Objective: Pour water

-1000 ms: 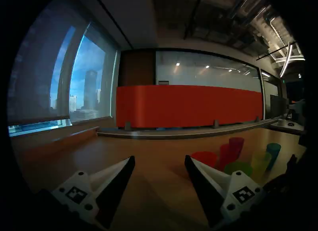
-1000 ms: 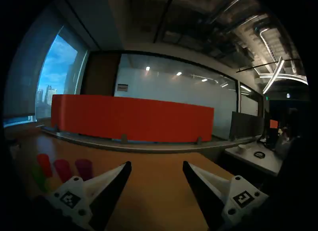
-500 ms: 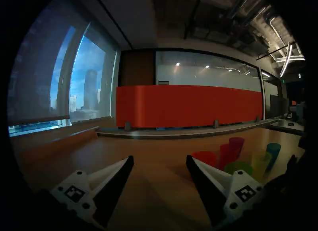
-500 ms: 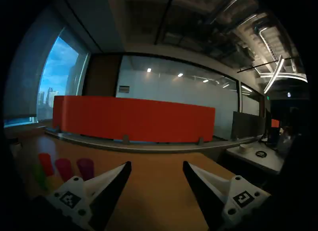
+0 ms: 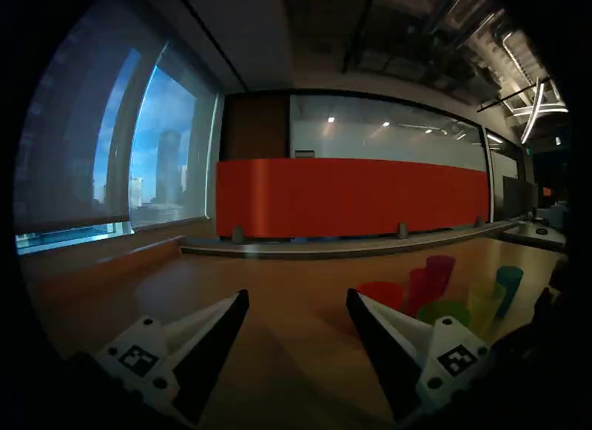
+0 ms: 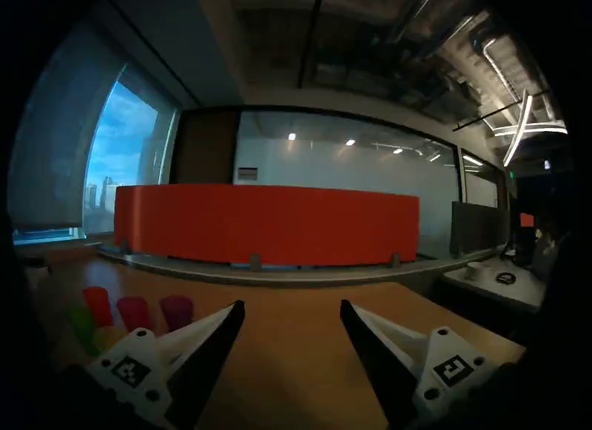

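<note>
Several coloured plastic cups stand grouped on the wooden table (image 5: 296, 289). In the left gripper view they sit to the right: an orange cup (image 5: 379, 292), a red cup (image 5: 419, 285), a magenta cup (image 5: 440, 271), a green cup (image 5: 442, 311), a yellow-green cup (image 5: 485, 303) and a teal cup (image 5: 508, 282). My left gripper (image 5: 297, 306) hovers low over the table, open, nothing between its fingers. In the right gripper view the cups sit at the far left: an orange cup (image 6: 98, 304), a red cup (image 6: 135, 312) and a magenta cup (image 6: 176, 311). My right gripper (image 6: 292, 315) is open and holds nothing.
An orange partition (image 5: 348, 197) on a grey rail runs along the table's far edge. Windows (image 5: 166, 163) line the left wall. A second desk (image 6: 492, 278) with small items stands at the right. Bare tabletop (image 6: 296, 356) lies ahead of both grippers.
The right gripper view has swung slightly left, so the cups and partition sit further right in it. The left gripper has barely moved. Both stay open.
</note>
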The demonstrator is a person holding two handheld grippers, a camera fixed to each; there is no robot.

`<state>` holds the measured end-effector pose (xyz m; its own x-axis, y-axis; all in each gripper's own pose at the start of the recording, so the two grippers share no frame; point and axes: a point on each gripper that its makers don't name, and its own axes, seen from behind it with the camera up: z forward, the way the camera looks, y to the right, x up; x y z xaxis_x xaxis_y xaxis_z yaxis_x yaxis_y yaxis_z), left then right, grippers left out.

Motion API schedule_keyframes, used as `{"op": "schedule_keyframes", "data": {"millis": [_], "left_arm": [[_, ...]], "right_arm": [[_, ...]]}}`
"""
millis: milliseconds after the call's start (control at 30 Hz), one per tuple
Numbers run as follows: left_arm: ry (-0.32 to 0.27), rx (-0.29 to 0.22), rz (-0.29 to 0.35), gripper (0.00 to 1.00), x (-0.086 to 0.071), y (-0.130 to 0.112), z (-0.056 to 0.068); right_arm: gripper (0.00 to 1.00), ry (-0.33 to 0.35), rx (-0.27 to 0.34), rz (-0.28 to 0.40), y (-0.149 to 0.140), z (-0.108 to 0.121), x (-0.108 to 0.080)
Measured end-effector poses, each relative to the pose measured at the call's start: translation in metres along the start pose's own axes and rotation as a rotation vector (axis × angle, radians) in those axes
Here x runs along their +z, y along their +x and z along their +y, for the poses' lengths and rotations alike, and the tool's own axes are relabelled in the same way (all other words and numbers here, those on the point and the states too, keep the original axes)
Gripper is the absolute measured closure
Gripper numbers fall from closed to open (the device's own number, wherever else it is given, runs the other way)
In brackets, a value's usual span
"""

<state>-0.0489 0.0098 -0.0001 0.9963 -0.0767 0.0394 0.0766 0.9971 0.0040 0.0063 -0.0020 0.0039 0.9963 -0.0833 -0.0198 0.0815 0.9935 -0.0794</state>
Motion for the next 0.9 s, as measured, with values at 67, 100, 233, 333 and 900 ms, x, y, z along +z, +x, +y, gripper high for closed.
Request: {"op": "schedule_keyframes", "data": {"millis": [67,100,233,333,900], "left_arm": [[0.000,0.000,0.000,0.02,0.000,0.000,0.000],[0.000,0.000,0.000,0.02,0.000,0.000,0.000],[0.000,0.000,0.000,0.02,0.000,0.000,0.000],[0.000,0.000,0.000,0.02,0.000,0.000,0.000],[0.000,0.000,0.000,0.02,0.000,0.000,0.000]], "right_arm": [[0.00,0.014,0.019,-0.001,-0.005,-0.003,0.003],[0.00,0.021,0.029,-0.001,-0.008,-0.004,0.004],[0.00,0.035,0.064,0.003,-0.017,-0.005,0.007],[0.00,0.041,0.072,0.007,-0.023,-0.002,0.007],[0.00,0.049,0.055,-0.002,-0.039,0.003,0.001]]}}
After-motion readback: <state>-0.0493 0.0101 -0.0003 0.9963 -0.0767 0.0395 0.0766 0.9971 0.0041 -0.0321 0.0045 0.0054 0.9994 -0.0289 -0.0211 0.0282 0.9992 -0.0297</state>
